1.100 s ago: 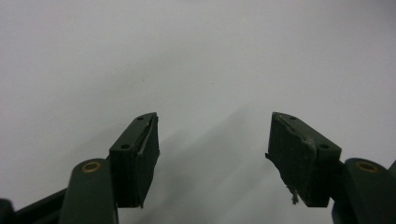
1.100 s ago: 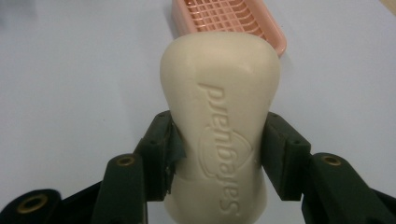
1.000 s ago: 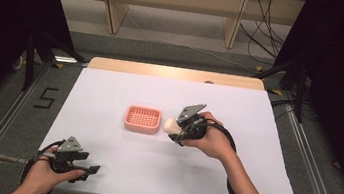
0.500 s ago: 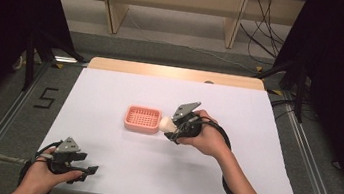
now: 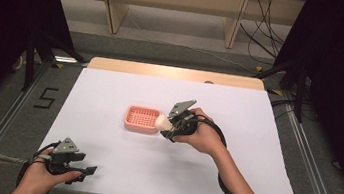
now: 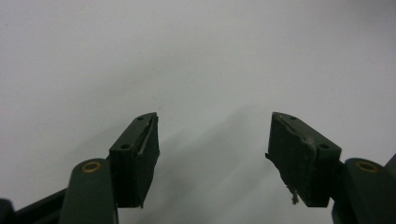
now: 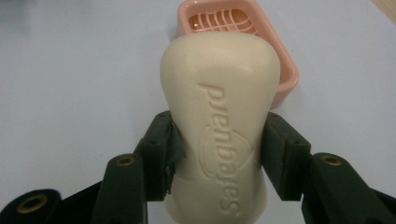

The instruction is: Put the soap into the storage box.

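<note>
Right tool [image 7: 217, 154] clamped on cream embossed soap bar [image 7: 219, 107]; left tool [image 6: 212, 154] jaws apart.

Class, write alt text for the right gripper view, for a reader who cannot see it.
A cream soap bar embossed "Safeguard" is clamped between the right gripper's two black jaws. Beyond its far end sits a pink slotted soap dish on a white table.

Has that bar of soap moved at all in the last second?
Yes. The soap, clamped in the right gripper, has shifted left toward the pink soap dish, which stayed put; it now reaches the dish's right rim.
</note>
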Demonstrator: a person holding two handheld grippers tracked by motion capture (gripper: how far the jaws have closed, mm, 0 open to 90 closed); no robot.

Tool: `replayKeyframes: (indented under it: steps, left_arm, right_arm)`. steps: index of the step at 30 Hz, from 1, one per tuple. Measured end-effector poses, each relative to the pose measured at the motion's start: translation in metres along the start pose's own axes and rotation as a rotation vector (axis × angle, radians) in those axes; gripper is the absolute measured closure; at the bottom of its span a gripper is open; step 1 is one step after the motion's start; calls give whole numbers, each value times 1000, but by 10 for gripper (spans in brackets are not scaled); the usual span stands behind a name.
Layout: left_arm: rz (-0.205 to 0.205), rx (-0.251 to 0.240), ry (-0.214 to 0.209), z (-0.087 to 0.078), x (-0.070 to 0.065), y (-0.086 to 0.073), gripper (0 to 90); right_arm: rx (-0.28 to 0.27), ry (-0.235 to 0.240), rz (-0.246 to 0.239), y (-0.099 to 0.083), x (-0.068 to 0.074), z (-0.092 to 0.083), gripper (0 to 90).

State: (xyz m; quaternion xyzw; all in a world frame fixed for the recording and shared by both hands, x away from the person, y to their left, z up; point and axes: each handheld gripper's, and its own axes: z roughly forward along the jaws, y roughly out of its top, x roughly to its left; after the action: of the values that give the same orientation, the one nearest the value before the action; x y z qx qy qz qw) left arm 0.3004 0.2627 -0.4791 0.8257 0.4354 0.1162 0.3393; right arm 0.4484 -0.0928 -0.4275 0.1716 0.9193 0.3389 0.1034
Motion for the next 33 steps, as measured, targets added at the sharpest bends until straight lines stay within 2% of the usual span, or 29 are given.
replayKeyframes:
  steps: [2,6,10,12,14,16,17,21,30,31,33]
  left_arm:
    - [23,15,-8,-2,2,0,333]
    - [8,5,-7,-1,1,0,333]
    - [12,3,-7,-1,1,-1,333]
    - [12,3,-7,-1,1,-1,333]
    - [10,5,-7,-1,1,-1,333]
    - [10,2,-8,-1,1,-1,333]
    - [10,3,-8,-2,1,-1,333]
    - [10,2,-8,-2,1,-1,333]
    - [10,5,-8,-2,1,-1,333]
    - [11,3,-8,-2,1,-1,333]
    - [4,0,2,-1,1,-1,333]
  right_arm:
    - [0,-6,-6,1,-1,1,506]
    - [-1,1,-1,4,-1,2,507]
    - [-1,-1,-10,7,-1,4,506]
    - [-1,-4,3,8,-1,5,507]
    - [-6,-9,-12,9,-2,6,506]
    - [-4,-6,8,10,-1,7,506]
    - [-9,-5,-9,11,-2,7,506]
    - [-7,-8,-13,13,-3,8,506]
    - [-6,-14,-1,17,-4,13,507]
    - [-10,-8,-11,18,-4,14,506]
    - [-5,-7,-2,19,-4,14,506]
